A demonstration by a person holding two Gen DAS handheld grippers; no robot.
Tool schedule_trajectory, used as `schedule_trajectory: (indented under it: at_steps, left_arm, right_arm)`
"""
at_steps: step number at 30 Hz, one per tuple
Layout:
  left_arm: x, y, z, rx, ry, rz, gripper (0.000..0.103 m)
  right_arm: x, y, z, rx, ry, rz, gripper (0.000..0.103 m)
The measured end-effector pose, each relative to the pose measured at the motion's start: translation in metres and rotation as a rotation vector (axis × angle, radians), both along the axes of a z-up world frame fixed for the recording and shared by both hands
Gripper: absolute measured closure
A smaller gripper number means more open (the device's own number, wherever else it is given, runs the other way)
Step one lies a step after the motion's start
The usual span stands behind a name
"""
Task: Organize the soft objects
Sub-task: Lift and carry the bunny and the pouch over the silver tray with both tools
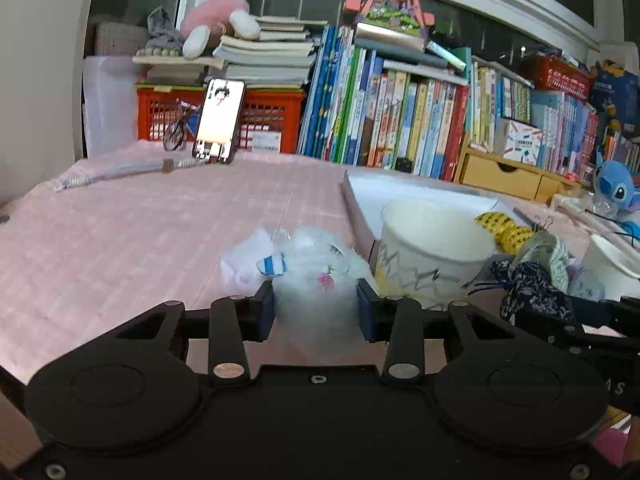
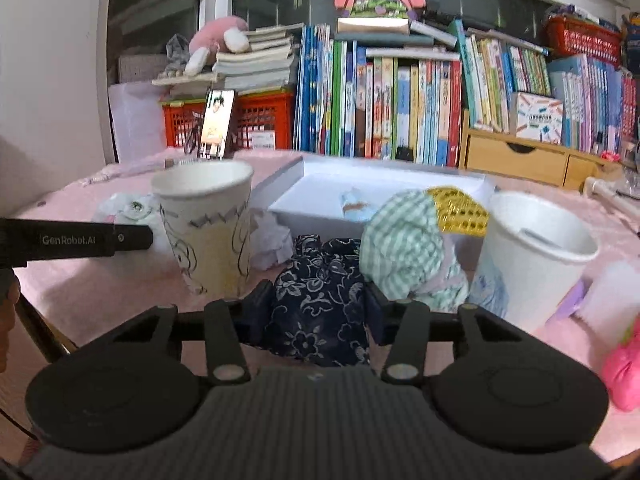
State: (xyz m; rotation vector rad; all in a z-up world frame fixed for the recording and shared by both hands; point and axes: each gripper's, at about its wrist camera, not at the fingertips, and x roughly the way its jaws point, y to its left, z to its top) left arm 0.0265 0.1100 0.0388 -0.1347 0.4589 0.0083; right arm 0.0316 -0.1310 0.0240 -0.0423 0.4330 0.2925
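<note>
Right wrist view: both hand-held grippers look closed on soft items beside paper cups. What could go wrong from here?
1. The right hand-held gripper pinches the dark floral cloth right beside the patterned paper cup; lifting may tip the cup.
2. The green checked cloth lies against the floral one and could be dragged along.
3. The left hand-held gripper squeezes the fluffy white plush, which may slip out.
</note>
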Motion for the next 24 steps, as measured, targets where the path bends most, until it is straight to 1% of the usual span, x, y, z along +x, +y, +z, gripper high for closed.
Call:
schedule_trajectory:
  at_steps: [6,10,16,20,24]
  left_arm:
    - [-0.003,0.000,0.023,0.002,-0.040,-0.010,0.065]
    - [0.000,0.001,0.038,0.013,-0.042,-0.021,0.065]
    - [0.008,-0.001,0.060,0.028,-0.050,-0.045,0.066]
    - [0.013,-0.004,0.076,0.037,-0.065,-0.060,0.066]
    - [0.021,-0.008,0.094,0.025,-0.074,-0.093,0.066]
  right_arm:
    - [-0.001,-0.009,0.022,0.022,-0.051,-0.012,0.051]
    - [0.001,-0.015,0.038,0.026,-0.087,-0.022,0.051]
    - [0.009,-0.027,0.061,0.047,-0.117,-0.045,0.051]
    - [0.017,-0.036,0.073,0.063,-0.121,-0.057,0.051]
    - [0.028,-0.045,0.084,0.080,-0.109,-0.065,0.051]
